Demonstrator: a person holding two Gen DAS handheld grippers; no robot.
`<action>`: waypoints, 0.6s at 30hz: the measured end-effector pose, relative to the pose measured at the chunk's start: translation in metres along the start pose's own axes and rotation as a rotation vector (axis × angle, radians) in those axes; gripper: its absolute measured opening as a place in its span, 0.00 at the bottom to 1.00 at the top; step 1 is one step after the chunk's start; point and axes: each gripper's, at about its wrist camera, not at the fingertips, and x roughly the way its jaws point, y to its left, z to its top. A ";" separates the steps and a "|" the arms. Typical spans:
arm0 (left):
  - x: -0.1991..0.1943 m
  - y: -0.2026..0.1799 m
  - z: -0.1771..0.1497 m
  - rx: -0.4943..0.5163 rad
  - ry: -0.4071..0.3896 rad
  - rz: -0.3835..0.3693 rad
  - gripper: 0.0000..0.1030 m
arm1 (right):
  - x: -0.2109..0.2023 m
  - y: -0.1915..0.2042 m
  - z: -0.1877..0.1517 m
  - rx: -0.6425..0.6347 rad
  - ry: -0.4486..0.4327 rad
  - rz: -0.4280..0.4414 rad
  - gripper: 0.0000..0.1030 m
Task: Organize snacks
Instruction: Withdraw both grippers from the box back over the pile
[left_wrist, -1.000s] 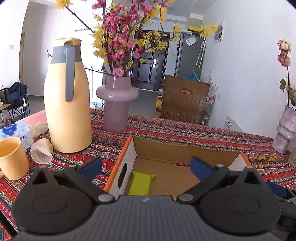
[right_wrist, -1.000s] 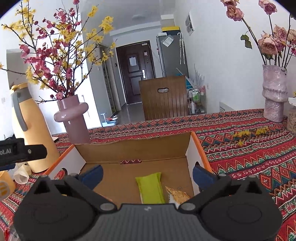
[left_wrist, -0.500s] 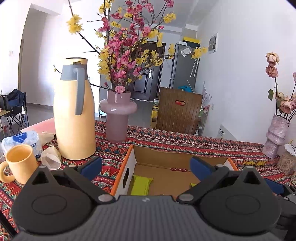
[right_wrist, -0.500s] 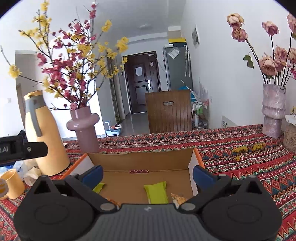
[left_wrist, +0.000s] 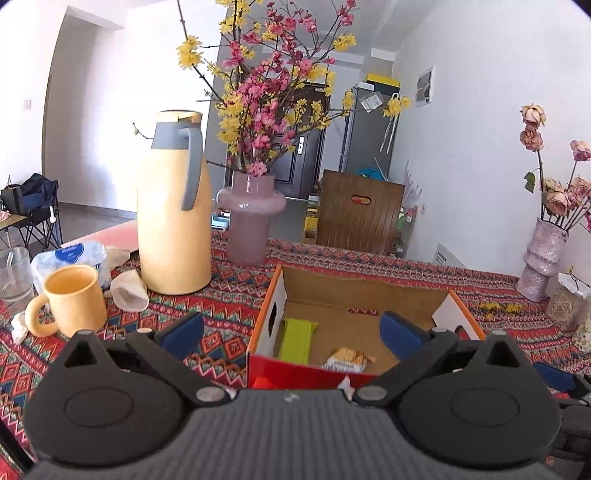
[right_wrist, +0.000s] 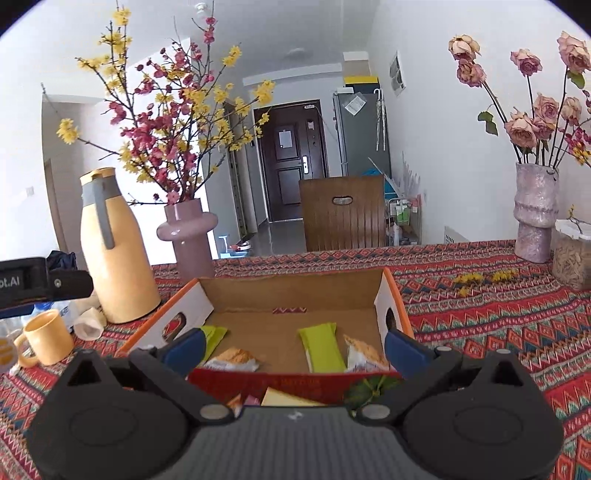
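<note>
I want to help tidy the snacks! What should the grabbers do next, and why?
Probably lower the right gripper toward the loose packets just in front of the box. Both grippers look open and empty, and those packets still sit outside while others already lie inside.

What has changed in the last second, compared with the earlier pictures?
Both grippers, left and right, drew back from the cardboard box, so its red front wall and more snack packets now show. Nothing was grasped or released. Both stayed open; the box and thermos did not move.

left tongs (left_wrist: 291, 328) | right tongs (right_wrist: 293, 345) | both pulled back from box (right_wrist: 295, 295)
</note>
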 end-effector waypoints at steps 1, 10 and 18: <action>-0.004 0.001 -0.003 0.001 0.000 0.000 1.00 | -0.004 0.001 -0.004 0.002 0.004 0.004 1.00; -0.031 0.007 -0.028 0.027 -0.008 -0.027 1.00 | -0.029 0.001 -0.033 0.007 0.030 0.018 1.00; -0.042 0.019 -0.060 0.051 0.026 -0.046 1.00 | -0.052 -0.007 -0.059 0.020 0.056 0.022 1.00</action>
